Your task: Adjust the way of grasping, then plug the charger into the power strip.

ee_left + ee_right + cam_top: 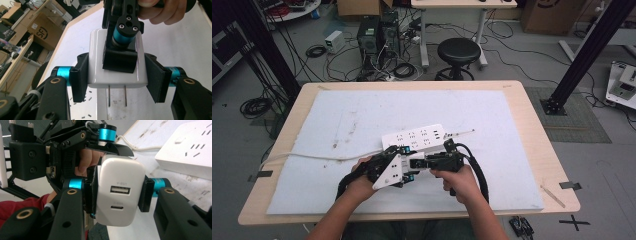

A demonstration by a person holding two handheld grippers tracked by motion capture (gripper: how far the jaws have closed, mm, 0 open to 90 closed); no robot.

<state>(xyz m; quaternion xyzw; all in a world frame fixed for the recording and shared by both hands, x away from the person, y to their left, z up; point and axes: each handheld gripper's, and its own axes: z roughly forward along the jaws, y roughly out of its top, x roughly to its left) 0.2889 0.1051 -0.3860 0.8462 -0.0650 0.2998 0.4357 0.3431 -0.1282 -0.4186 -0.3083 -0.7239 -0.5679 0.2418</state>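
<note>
Lab room, grey floor, cluttered.
Black round stool [458, 52] behind wooden table [532, 117]; 2 PC towers [378, 32], cable tangles [319, 51], cardboard boxes [548, 15].

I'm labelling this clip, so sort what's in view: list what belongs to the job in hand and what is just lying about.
Part of the job:
- white USB charger, two prongs showing
- left hand-held gripper, shut on the charger
- right hand-held gripper, shut on the charger
- white power strip on the mat

Just lying about:
- black stool
- computer towers
- cardboard box
</note>
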